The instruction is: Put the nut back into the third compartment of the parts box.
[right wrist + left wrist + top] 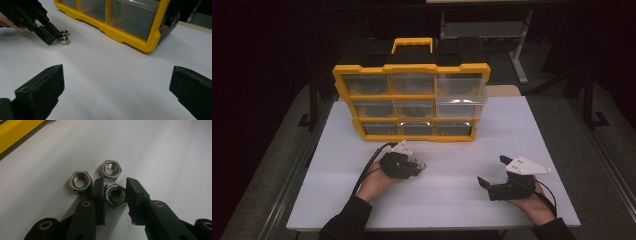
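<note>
Three steel hex nuts lie flat on the white table (452, 200). In the left gripper view one nut (115, 195) sits between my left gripper's (114, 185) jaws, which stand close on either side with a sliver of room at the right pad. The other two nuts (79, 180) (110, 169) lie just beyond the tips. From the high view my left gripper (421, 165) points right, in front of the organizer. My right gripper (491, 170) (117, 72) rests at the table's right, jaws wide open and empty. It looks toward the left gripper (51, 35) and two of the nuts (64, 40).
A yellow-framed organizer (412, 67) with clear drawers stands at the back of the table, its top right drawer (461, 92) pulled partly out. Its yellow frame (117, 33) (15, 130) lies close behind the nuts. Bare table spreads between the two hands.
</note>
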A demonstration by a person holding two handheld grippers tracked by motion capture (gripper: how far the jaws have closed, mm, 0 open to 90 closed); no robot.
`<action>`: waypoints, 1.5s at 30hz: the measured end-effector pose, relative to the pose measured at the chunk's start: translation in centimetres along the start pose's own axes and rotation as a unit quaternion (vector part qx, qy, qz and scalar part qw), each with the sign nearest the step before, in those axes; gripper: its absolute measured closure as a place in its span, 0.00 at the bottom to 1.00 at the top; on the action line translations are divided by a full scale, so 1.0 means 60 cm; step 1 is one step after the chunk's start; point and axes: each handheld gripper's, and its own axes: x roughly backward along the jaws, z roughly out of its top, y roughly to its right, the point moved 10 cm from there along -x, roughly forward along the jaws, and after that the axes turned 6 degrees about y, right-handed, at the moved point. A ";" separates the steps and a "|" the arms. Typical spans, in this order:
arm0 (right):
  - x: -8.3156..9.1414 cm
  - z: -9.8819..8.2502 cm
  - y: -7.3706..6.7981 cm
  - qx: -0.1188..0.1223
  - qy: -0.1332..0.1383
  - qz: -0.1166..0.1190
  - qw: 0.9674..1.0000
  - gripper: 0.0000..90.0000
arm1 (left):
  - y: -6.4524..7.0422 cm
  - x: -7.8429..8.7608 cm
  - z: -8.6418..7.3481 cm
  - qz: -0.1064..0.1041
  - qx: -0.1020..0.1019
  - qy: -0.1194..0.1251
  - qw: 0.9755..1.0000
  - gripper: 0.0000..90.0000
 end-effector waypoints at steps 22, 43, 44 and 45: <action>-0.001 0.001 -0.001 -0.001 0.002 0.003 1.000 0.00 | 0.022 0.022 0.020 -0.039 0.020 0.024 0.999 0.78; 0.001 0.003 0.001 -0.001 0.003 0.004 1.000 0.00 | 0.034 0.064 0.060 -0.070 0.016 0.046 0.996 0.78; 0.001 0.004 0.001 -0.001 0.003 0.004 1.000 0.00 | 0.035 0.067 0.062 -0.071 0.016 0.049 0.996 0.78; 0.001 0.004 0.001 -0.001 0.002 0.003 1.000 0.00 | 0.035 0.070 0.065 -0.071 0.016 0.050 0.996 0.78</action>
